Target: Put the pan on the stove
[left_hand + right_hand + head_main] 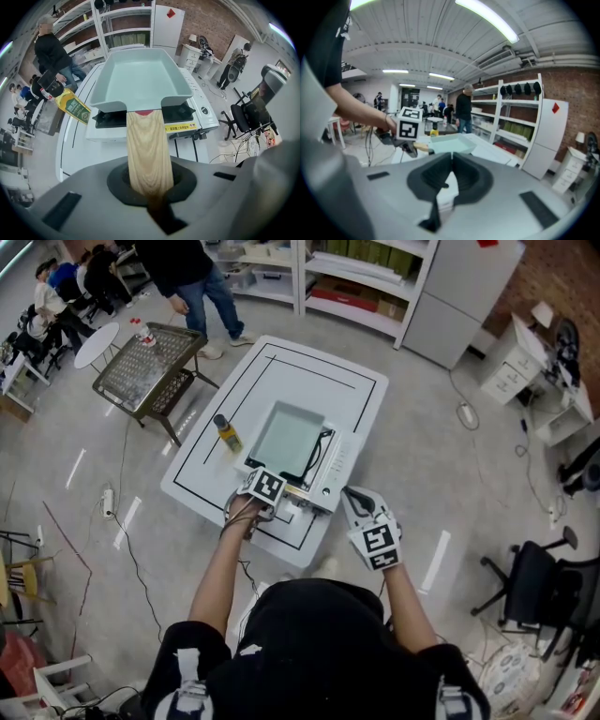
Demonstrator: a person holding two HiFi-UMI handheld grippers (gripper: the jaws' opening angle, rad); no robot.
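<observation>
Pale wood fills the left gripper (150, 187): its jaws are clamped on the handle (145, 154) of the mint-green square pan (140, 77). From where I stand, the pan sits over the white stove (335, 468) in the middle of the white table (366, 390). Its body covers most of the black grate (180, 112), and the handle sticks out toward the person. I can't tell whether the base is bearing on the grate or hanging just above it.

The right gripper (361, 507) is held off to the side past the table's near edge. Its jaws are closed together with nothing between them.

The risk I see is in the letting go. If the grip loosens while the pan is still a little high or tilted, the long handle could pull it down on the near side and rock it off the grate. Drawing the gripper back before the jaws have fully cleared the wood could drag the pan toward the stove's front edge. A yellow bottle (226, 433) stands just beside the stove on the left, and a sideways nudge of the pan could knock it over.
</observation>
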